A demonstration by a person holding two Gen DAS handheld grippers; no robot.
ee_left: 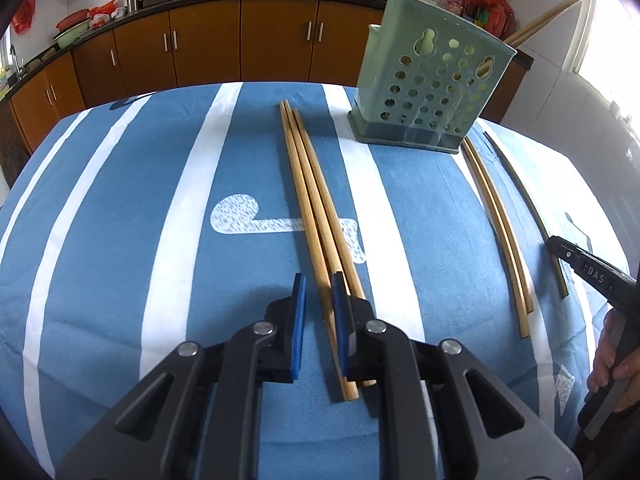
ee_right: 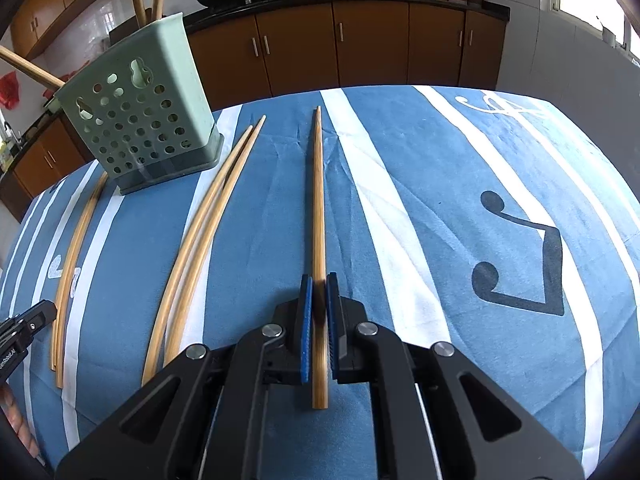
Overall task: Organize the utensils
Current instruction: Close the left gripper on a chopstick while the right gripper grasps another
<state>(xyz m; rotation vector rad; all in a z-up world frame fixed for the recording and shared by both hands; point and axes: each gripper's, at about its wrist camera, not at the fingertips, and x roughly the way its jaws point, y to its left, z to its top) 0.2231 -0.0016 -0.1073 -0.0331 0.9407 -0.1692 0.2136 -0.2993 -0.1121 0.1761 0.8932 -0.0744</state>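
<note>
A green perforated utensil holder point(ee_left: 430, 88) stands at the far side of the blue striped cloth; it also shows in the right wrist view point(ee_right: 138, 120) with chopsticks sticking out of its top. My left gripper point(ee_left: 319, 284) is open, its pads straddling one of three bamboo chopsticks point(ee_left: 310, 192) lying on the cloth. My right gripper point(ee_right: 319, 282) is shut on a single bamboo chopstick point(ee_right: 318, 184) that lies flat. Two more chopsticks point(ee_right: 200, 236) lie between it and the holder.
The table point(ee_left: 120, 200) is covered by a blue cloth with white stripes. Brown kitchen cabinets point(ee_left: 208, 44) run behind it. The right gripper shows at the right edge of the left wrist view point(ee_left: 588, 270). Another chopstick pair point(ee_left: 500, 224) lies right of the holder.
</note>
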